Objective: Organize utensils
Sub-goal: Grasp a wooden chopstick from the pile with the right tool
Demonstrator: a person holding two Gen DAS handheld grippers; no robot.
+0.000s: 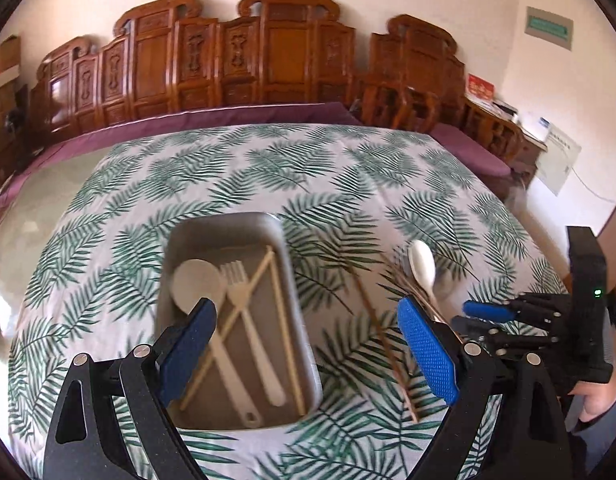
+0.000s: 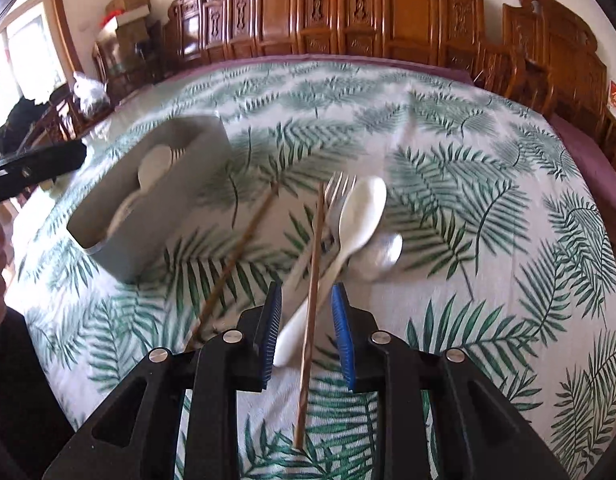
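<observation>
1. My left gripper [image 1: 303, 344] tilts down over the grey tray [image 1: 303, 364]; jaws wide apart, nothing between the pads; left pad overlaps the tray's near-left corner in view, contact I can't tell.
2. My right gripper [image 2: 305, 338] also pitches down, over loose utensils on the tablecloth [image 2: 488, 240]; jaws partly apart, not pressing anything; a brown chopstick [image 2: 312, 300] runs through the gap and the white spoon [image 2: 348, 228] handle lies under it; neither clamped.
3. In the left view the right gripper [image 1: 488, 316] sits at the right edge, a hand [image 1: 596, 396] behind it.
4. Writing: green sign [image 1: 548, 28] on the wall, red card [image 1: 480, 87], white sheets further right; all too blurred to read.
5. Tray contents: beige spoon [image 1: 195, 282], beige fork [image 1: 247, 320], two pale chopsticks [image 1: 283, 320], crossed.
6. Still outside, right of the tray: second brown chopstick [image 2: 235, 256] lying aslant beside the tray; metal fork [image 2: 338, 196] and metal spoon [image 2: 382, 254] just beside and partly under the white spoon.
7. Surroundings: carved wooden chairs [image 1: 235, 64] along the far side; purple cushion [image 1: 227, 118] below them; boxes [image 2: 127, 8] at left in the right view; nothing between the grippers and the utensils.
</observation>
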